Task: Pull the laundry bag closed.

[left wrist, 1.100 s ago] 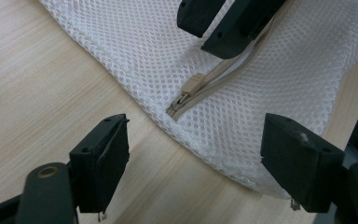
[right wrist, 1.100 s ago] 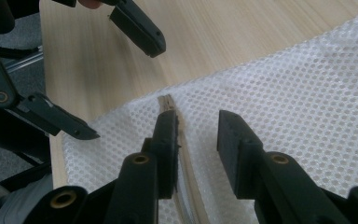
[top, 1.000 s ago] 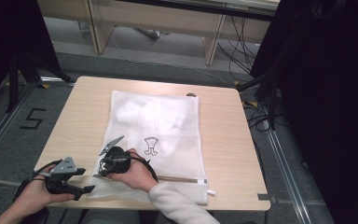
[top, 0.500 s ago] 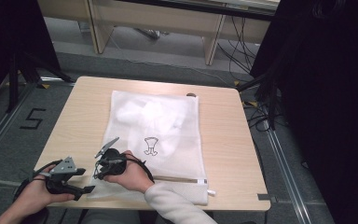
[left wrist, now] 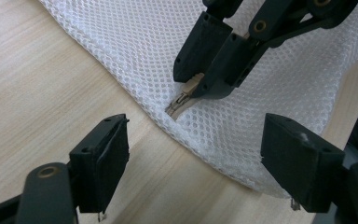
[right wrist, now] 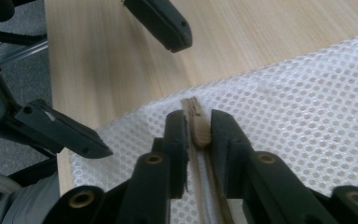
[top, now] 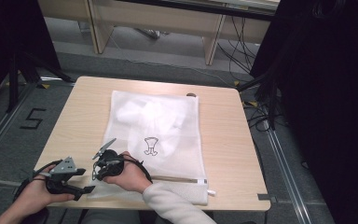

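Where it lies flat, mesh bag [top: 161,135] (white) bears a beige zipper [right wrist: 199,130].

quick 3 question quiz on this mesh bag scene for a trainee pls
1. True or false: the right tongs are closed on the zipper pull of the white mesh bag.
2. How do the left tongs stand? A) shut on the bag's edge B) open, just off the bag's corner C) holding the zipper
3. What is printed on the bag, as the high view shows it?

Key
1. True: the tan pull sits between the jaws at the end of the zipper.
2. B: jaws spread, over the wooden table and the corner.
3. A small dark outline drawing.
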The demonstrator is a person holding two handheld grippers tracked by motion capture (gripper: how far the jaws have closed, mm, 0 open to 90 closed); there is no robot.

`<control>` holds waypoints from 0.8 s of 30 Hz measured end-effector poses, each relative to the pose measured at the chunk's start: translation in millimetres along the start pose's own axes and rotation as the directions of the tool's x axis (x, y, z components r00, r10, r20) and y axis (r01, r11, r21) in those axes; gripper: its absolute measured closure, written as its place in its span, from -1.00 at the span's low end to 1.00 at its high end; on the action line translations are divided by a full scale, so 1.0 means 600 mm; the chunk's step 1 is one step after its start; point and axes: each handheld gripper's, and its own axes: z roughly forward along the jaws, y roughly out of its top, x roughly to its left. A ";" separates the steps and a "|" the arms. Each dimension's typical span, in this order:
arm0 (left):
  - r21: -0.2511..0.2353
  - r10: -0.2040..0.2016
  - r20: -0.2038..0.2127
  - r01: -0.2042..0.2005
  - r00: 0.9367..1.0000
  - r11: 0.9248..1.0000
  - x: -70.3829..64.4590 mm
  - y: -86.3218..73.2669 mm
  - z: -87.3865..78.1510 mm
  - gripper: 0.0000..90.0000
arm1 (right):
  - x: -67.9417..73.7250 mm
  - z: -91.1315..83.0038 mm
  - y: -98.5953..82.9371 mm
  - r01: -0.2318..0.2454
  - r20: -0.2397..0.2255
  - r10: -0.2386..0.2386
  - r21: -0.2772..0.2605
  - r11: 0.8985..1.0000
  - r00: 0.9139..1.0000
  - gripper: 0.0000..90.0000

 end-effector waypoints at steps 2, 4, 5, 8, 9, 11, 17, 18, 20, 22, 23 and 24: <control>-0.006 -0.008 0.004 0.008 1.000 1.000 -0.001 0.000 0.000 -0.49 | 0.001 0.003 0.000 0.012 0.003 -0.012 0.004 1.000 1.000 0.75; -0.006 -0.009 0.005 0.009 1.000 1.000 -0.001 0.000 0.000 -0.49 | 0.002 0.003 0.000 0.000 0.005 0.000 0.007 1.000 1.000 0.76; -0.006 -0.009 0.005 0.009 1.000 1.000 -0.001 0.000 0.001 -0.49 | 0.001 0.003 0.001 0.000 0.003 0.000 0.005 1.000 1.000 0.77; -0.003 -0.008 0.005 0.008 1.000 1.000 -0.001 0.000 0.001 -0.49 | 0.000 0.004 0.001 -0.002 0.002 0.002 0.007 1.000 1.000 0.76; -0.003 -0.008 0.005 0.008 1.000 1.000 -0.001 0.000 0.001 -0.50 | 0.001 0.005 0.001 0.001 0.000 -0.001 0.006 1.000 1.000 0.74; -0.003 -0.008 0.005 0.008 1.000 1.000 -0.001 0.000 0.001 -0.50 | 0.001 0.005 0.001 -0.003 0.001 0.003 0.008 1.000 1.000 0.76; 0.005 0.000 -0.001 0.000 1.000 1.000 0.000 0.000 0.000 -0.50 | 0.004 0.004 0.003 -0.013 0.001 0.013 0.017 1.000 1.000 0.82; 0.005 0.000 -0.001 0.000 1.000 1.000 0.000 0.000 0.000 -0.50 | 0.005 0.003 0.003 -0.007 0.001 0.007 0.014 1.000 1.000 0.82; -0.005 -0.013 0.002 0.013 1.000 1.000 -0.001 -0.001 0.001 -0.49 | 0.004 0.003 0.004 0.008 0.015 -0.008 0.014 1.000 1.000 0.82; 0.005 -0.004 0.000 0.004 1.000 1.000 0.000 0.000 0.000 -0.49 | 0.007 -0.005 0.006 0.009 0.014 -0.009 0.017 1.000 1.000 0.82; -0.002 -0.014 0.002 0.014 1.000 1.000 -0.001 0.000 0.001 -0.48 | 0.007 -0.007 0.008 0.017 0.020 -0.017 0.019 1.000 1.000 0.82; -0.002 -0.014 0.002 0.014 1.000 1.000 -0.001 0.000 0.001 -0.47 | 0.007 -0.007 0.008 0.017 0.020 -0.017 0.019 1.000 1.000 0.82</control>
